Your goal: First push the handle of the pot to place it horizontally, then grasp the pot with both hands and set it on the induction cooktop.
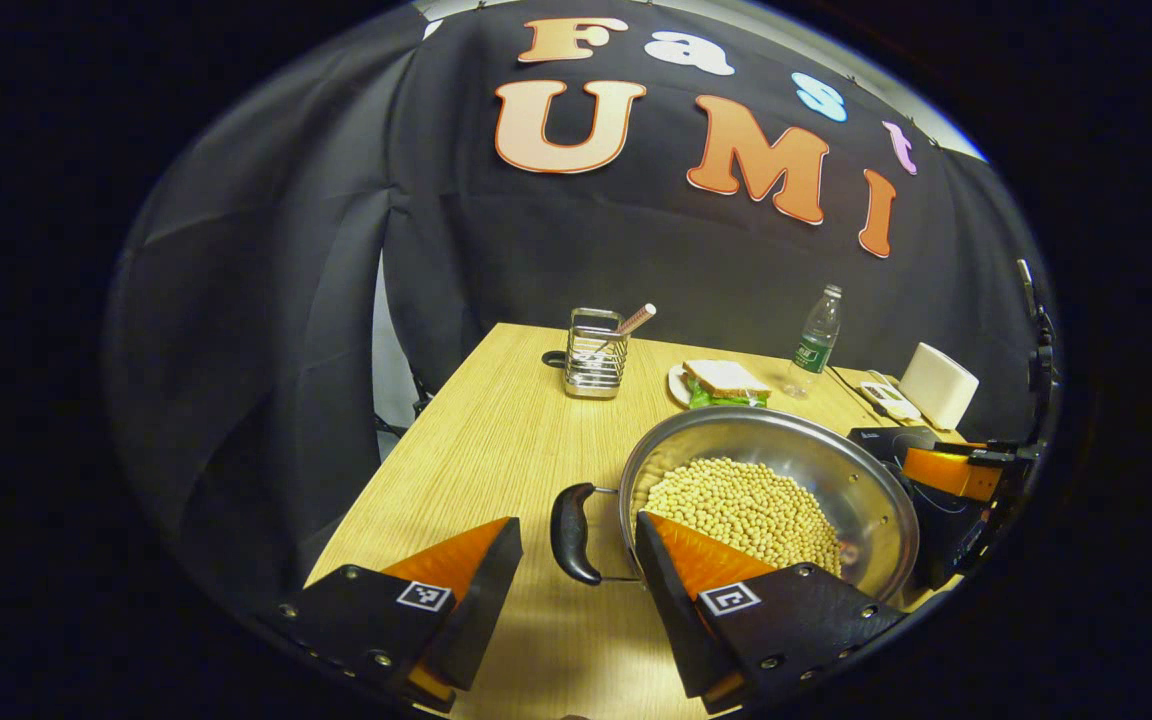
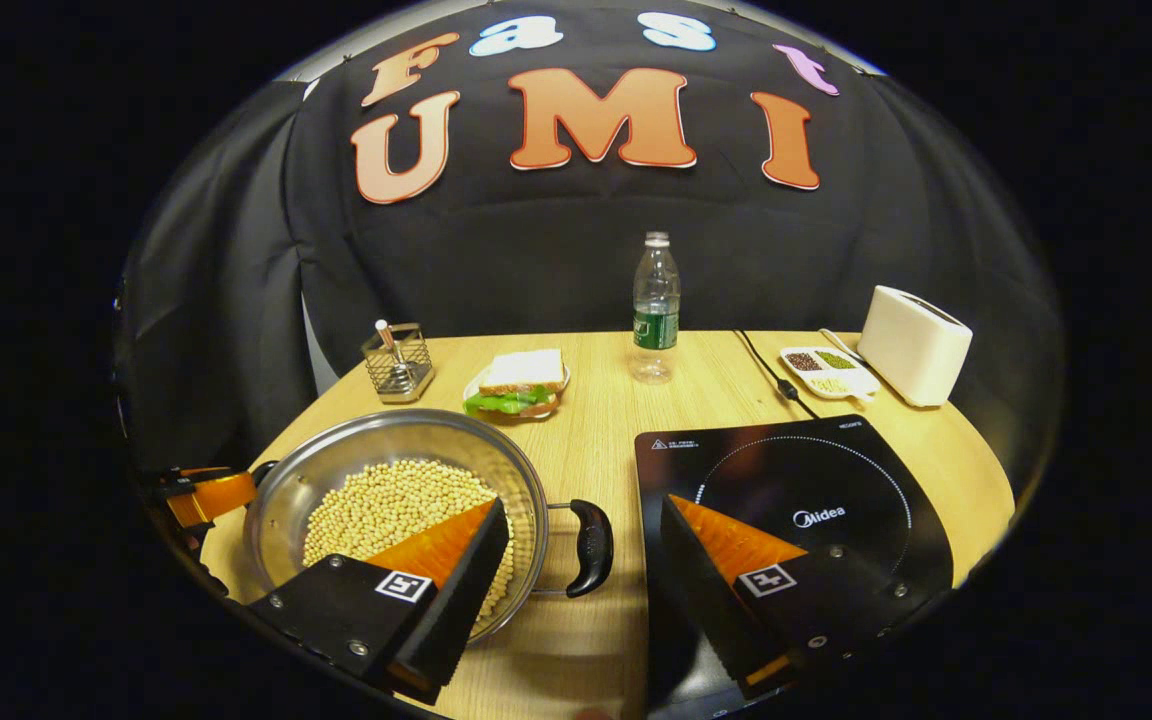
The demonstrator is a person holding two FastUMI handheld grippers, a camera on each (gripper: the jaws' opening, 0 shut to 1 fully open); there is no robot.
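A steel pot holding soybeans stands on the wooden table. Its black left handle lies in the gap between the fingers of my left gripper, which is open and not touching it. In the right gripper view the pot sits left of the black induction cooktop. The pot's right handle lies just ahead of my open right gripper, one finger over the pot, the other over the cooktop. The other gripper shows past the pot's far side.
At the back of the table stand a wire utensil holder, a sandwich on a plate, a water bottle, a divided dish and a white toaster. A black cord runs to the cooktop.
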